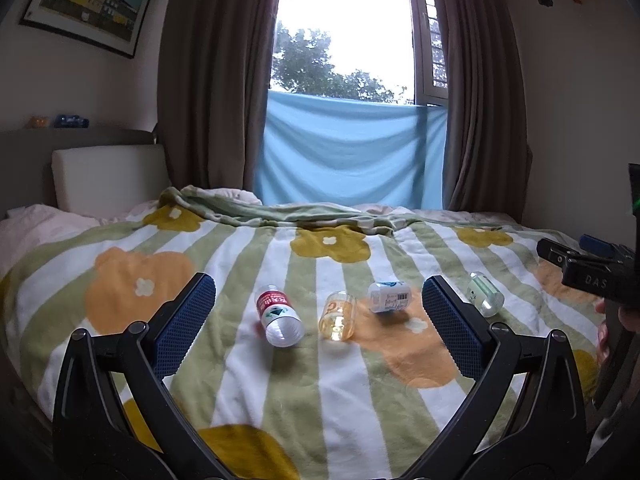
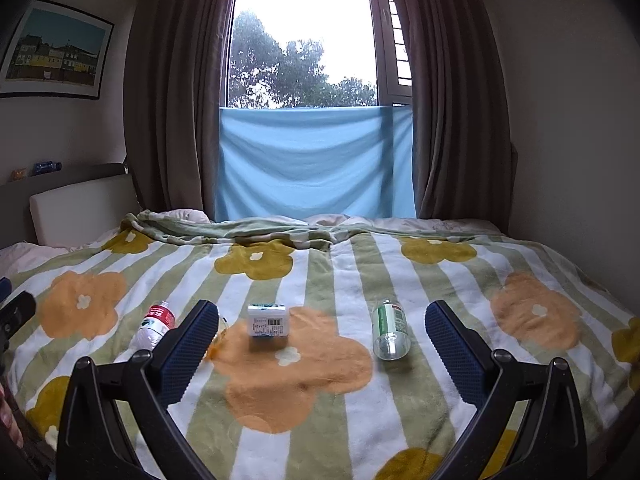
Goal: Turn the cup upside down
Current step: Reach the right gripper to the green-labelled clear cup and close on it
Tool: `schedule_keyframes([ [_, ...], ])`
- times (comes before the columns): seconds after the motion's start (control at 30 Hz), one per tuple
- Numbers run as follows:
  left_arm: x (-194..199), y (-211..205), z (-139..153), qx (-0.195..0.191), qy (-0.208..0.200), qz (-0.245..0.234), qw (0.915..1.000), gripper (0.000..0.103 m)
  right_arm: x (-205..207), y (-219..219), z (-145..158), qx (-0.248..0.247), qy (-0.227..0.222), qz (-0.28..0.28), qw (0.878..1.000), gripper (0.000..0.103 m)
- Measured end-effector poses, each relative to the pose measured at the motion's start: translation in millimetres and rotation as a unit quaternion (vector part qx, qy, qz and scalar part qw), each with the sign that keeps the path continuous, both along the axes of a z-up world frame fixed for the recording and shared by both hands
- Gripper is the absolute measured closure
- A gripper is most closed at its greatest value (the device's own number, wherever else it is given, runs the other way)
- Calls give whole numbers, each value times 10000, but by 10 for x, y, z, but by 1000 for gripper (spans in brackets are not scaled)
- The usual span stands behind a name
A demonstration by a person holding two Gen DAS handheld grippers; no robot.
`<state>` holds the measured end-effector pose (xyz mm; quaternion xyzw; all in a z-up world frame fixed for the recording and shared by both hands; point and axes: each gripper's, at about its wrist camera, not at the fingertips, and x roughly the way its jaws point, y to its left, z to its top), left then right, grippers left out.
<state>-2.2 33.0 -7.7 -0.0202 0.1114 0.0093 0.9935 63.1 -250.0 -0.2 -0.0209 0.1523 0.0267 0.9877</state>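
Note:
A clear yellowish cup (image 1: pixel 338 316) with an orange print lies on its side on the flowered blanket (image 1: pixel 240 392), its open end toward me. In the right wrist view only its edge (image 2: pixel 219 334) shows behind the left finger. My left gripper (image 1: pixel 318 320) is open and empty, held above the blanket, with the cup between and beyond its fingertips. My right gripper (image 2: pixel 318 340) is open and empty, further right over the blanket (image 2: pixel 304 420). Its body shows at the right edge of the left wrist view (image 1: pixel 588 276).
A red-labelled water bottle (image 1: pixel 279 316) (image 2: pixel 154 326) lies left of the cup. A small white container (image 1: pixel 389 297) (image 2: pixel 267 321) lies to its right, and a green-labelled clear bottle (image 1: pixel 485 294) (image 2: pixel 390 336) further right. Headboard cushion (image 1: pixel 110 176) at left, curtains and window behind.

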Motion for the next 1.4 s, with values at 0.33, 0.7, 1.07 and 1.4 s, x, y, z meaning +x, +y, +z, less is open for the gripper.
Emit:
schedule_keyframes([
  [0.33,235,160,-142,-68,351,131,9993,0,1536,-553,-8,98,1293,-125,9915,0],
  [0.7,592,199,-378,-39,818,113,9966,0,2852,-873,-802,-56,3238,-391,9453,0],
  [1.07,921,173,-685,-69,1432,-38,9897,0,3182,-1079,-1327,249,3961,-500,9165,23],
  [1.4,968,217,-770,-172,1675,-100,9857,0,3135,-1074,-1363,266,3963,-457,9166,45],
])
